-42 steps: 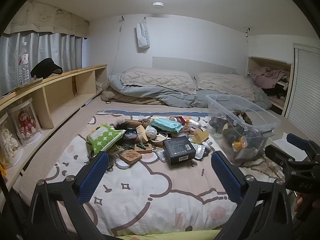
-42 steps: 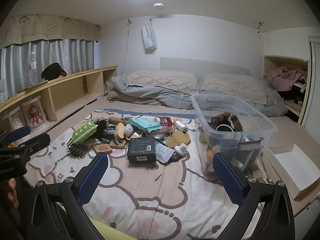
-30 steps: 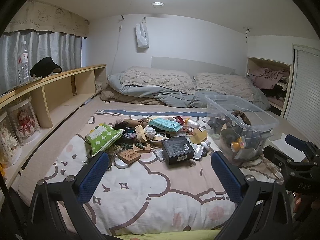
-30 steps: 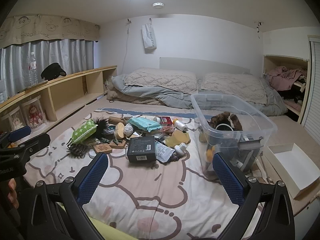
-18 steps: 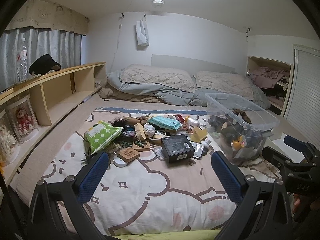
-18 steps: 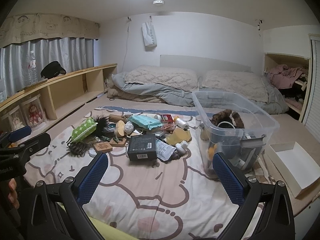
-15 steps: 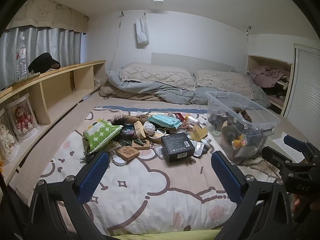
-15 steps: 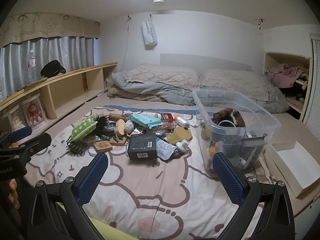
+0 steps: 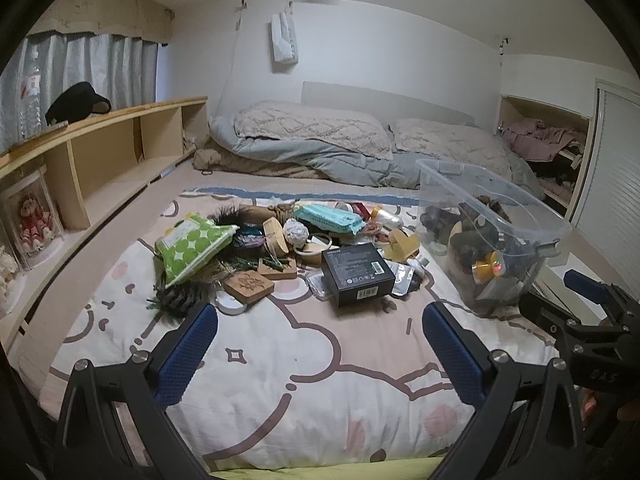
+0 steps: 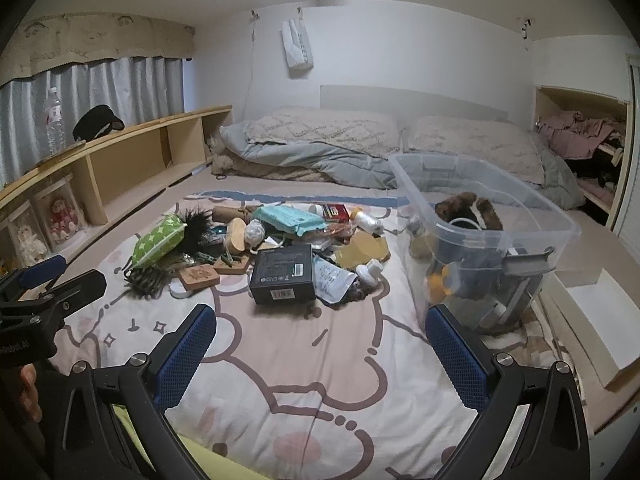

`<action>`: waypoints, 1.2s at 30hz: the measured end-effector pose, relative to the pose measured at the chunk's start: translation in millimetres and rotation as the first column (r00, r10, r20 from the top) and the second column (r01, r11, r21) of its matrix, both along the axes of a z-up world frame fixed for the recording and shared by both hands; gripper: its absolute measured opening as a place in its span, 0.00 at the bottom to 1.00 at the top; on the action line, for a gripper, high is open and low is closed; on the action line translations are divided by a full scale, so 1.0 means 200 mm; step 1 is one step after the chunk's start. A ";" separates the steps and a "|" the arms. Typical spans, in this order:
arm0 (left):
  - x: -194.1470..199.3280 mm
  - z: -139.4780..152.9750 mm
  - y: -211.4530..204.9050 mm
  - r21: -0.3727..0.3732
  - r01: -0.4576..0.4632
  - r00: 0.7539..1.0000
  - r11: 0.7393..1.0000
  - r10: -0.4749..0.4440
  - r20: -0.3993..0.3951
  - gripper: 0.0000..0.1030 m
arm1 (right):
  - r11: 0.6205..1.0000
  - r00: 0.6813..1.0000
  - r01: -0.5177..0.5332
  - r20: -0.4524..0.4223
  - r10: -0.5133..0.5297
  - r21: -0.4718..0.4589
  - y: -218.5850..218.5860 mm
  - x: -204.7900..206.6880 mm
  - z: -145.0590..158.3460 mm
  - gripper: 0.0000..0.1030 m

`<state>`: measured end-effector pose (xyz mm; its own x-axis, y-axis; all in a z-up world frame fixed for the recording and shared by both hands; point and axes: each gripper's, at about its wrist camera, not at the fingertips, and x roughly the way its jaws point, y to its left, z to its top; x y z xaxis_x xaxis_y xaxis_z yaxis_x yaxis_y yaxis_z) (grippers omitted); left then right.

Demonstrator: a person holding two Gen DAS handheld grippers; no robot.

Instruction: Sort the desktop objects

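Clear plastic bin [image 10: 500, 216] is my landmark, sitting on the cartoon-print blanket [image 10: 320, 360]. It already holds part of the job: a brown furry thing, something dark, and a yellow-orange item low against its near wall. I judge that share sorted, though I cannot name most of what is inside.

Left of the bin, the pile of loose objects [image 9: 288, 248] is what remains, and it is the larger share. Black box [image 10: 282, 274] lies at the pile's near edge, closest to me. Green polka-dot pouch [image 9: 192, 246] sits at the far-left side of the pile, well apart from the bin. Teal packet [image 10: 290, 220] lies at the back of the pile. Yellow piece [image 10: 362, 250] and a small white bottle [image 10: 370, 270] sit just beside the bin's left wall. Two small wooden stamped blocks [image 9: 248, 286] lie left of the black box.

Left gripper [image 9: 320, 354]: fingers spread wide, nothing between them, hanging over bare blanket short of the pile. Right gripper [image 10: 320, 354]: likewise spread and holding nothing, bin to its right.

My read: early to middle of the sort, next pick not yet begun.
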<state>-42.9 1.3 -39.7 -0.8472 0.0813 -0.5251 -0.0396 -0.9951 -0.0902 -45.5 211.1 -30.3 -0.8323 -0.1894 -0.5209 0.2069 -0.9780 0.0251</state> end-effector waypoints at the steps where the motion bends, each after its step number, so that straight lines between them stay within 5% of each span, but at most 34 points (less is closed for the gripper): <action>1: -0.01 -0.01 0.00 0.003 0.000 1.000 1.000 0.000 0.007 1.00 | 1.000 1.000 0.000 0.007 0.000 0.000 -0.01 -0.01 -0.01 1.00; 36: -0.50 -0.48 0.01 0.009 -0.011 0.973 1.000 0.009 0.232 1.00 | 0.998 0.968 -0.017 0.249 0.033 -0.065 -0.08 -0.47 -0.50 1.00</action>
<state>-142.1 4.1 -134.7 -0.7029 0.0800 -0.7067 -0.0065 -0.9943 -0.1061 -140.3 194.5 -131.2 -0.6719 -0.2471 -0.6982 0.2106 -0.9675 0.1397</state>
